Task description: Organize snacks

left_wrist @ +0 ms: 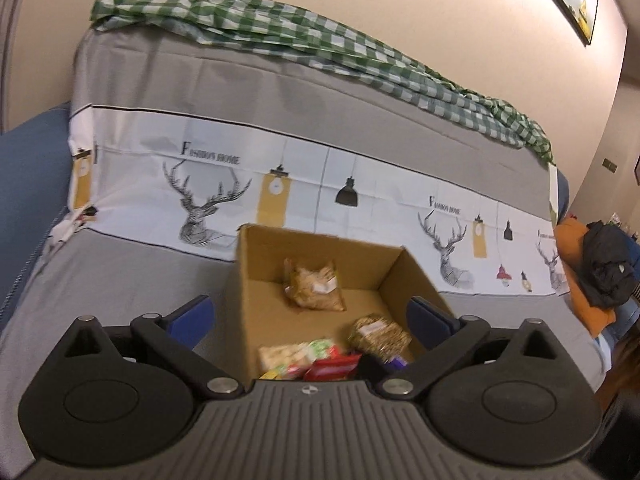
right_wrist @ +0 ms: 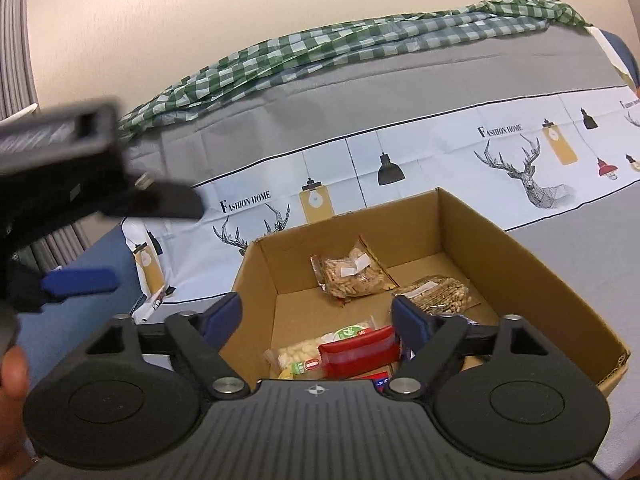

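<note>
1. Right tongs (right_wrist: pixel 316 316) spread wide, gripping nothing, poised over the near end of the cardboard box (right_wrist: pixel 532 264).
2. Directly below and between the right fingers: a red packet (right_wrist: pixel 360 350), long axis running side to side across the gap, so lying crosswise to the tongs' line. Resting loose in the box, touched by neither pad.
3. Left tongs (left_wrist: pixel 310 316) likewise fully spread and empty, set nearer the box's left wall, seen blurred at the left edge of the right wrist view.
4. Judged nearer to the red packet and the packets around it: the right hand; left hand stands off toward the box's outer left side.
5. Box contents, far to near:
   - clear bag of pale snacks (right_wrist: pixel 352 272) toward the back wall, lying aslant;
   - second clear bag of nuts or grain (right_wrist: pixel 436 294) to its right, just past the right finger;
   - white-and-green packet of pale pieces (right_wrist: pixel 316 346) touching the red packet's left end;
   - something purple or blue at the near wall, too hidden to name.
6. Box sits on a bed or sofa under a grey printed cover (right_wrist: pixel 560 236), no table in view; no snack seen outside the box.
</note>
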`<state>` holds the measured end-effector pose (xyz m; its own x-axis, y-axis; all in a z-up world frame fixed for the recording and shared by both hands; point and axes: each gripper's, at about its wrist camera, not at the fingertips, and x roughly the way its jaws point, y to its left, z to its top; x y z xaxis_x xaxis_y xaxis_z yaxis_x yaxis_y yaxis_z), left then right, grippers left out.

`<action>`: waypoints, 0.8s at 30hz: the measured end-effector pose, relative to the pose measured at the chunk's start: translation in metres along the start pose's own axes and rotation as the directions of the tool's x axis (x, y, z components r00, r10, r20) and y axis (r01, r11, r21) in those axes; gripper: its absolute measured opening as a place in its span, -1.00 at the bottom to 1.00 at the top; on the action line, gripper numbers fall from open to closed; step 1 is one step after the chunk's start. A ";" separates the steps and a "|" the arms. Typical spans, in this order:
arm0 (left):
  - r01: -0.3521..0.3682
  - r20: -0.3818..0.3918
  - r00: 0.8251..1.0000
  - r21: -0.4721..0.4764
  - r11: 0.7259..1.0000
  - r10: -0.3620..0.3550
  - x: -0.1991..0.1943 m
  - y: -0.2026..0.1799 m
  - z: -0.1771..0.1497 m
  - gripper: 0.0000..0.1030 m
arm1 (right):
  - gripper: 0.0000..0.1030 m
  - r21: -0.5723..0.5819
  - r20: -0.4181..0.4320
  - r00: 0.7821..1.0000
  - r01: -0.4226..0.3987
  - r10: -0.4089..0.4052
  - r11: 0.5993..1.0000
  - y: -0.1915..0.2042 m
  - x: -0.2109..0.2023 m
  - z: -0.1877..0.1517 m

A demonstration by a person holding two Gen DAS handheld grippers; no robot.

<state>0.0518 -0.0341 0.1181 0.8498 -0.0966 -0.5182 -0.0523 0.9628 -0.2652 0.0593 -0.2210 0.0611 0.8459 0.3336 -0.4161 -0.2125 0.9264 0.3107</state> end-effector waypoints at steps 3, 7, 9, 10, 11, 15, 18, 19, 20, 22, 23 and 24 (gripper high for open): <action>-0.030 0.017 0.999 0.022 0.999 0.030 -0.019 0.007 -0.013 0.99 | 0.93 -0.014 0.012 1.000 0.014 -0.014 1.000 0.001 -0.006 -0.001; -0.039 -0.013 0.999 0.060 0.997 0.040 -0.036 0.013 -0.033 0.99 | 0.98 -0.060 0.026 0.999 0.030 -0.028 0.998 0.002 -0.020 -0.002; -0.035 -0.042 0.998 0.050 0.998 0.038 -0.041 0.016 -0.041 0.99 | 0.99 -0.092 0.016 0.999 0.040 -0.038 0.995 0.002 -0.026 -0.003; -0.037 -0.056 0.998 0.053 0.998 0.040 -0.042 0.017 -0.045 0.99 | 0.99 -0.111 0.010 0.999 0.049 -0.048 0.993 0.003 -0.029 -0.003; -0.036 -0.065 0.997 0.059 0.998 0.040 -0.045 0.017 -0.049 0.99 | 0.99 -0.124 0.003 0.998 0.057 -0.057 0.991 0.003 -0.033 -0.003; -0.020 -0.054 0.998 0.053 0.998 0.023 -0.055 0.016 -0.061 0.99 | 0.99 -0.153 -0.014 0.997 0.079 -0.082 0.985 -0.003 -0.054 0.008; 0.015 -0.099 0.995 0.074 0.997 -0.007 -0.050 0.012 -0.073 0.99 | 0.99 -0.148 -0.033 0.991 0.124 -0.130 0.981 -0.012 -0.074 0.010; 0.025 -0.115 0.993 0.080 0.996 -0.015 -0.047 0.010 -0.079 0.99 | 0.99 -0.150 -0.038 0.990 0.130 -0.137 0.980 -0.014 -0.081 0.007; 0.035 -0.126 0.992 0.082 0.996 -0.024 -0.044 0.008 -0.086 0.99 | 0.99 -0.148 -0.039 0.988 0.140 -0.147 0.979 -0.017 -0.088 0.001; 0.021 -0.108 0.994 0.080 0.997 -0.012 -0.042 0.006 -0.103 0.99 | 0.99 -0.126 -0.052 0.981 0.178 -0.186 0.976 -0.020 -0.098 -0.011; 0.010 -0.100 0.995 0.087 0.996 -0.001 -0.042 0.004 -0.110 0.99 | 0.99 -0.125 -0.057 0.978 0.194 -0.202 0.973 -0.019 -0.102 -0.014; 0.001 -0.094 0.996 0.102 0.995 0.008 -0.041 0.002 -0.118 0.99 | 0.99 -0.129 -0.050 0.978 0.195 -0.202 0.972 -0.017 -0.106 -0.016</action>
<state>-0.0448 -0.0577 0.0427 0.7964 -0.1118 -0.5944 0.0025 0.9834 -0.1816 -0.0343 -0.2695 0.0859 0.8460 0.1476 -0.5123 -0.1054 0.9883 0.1106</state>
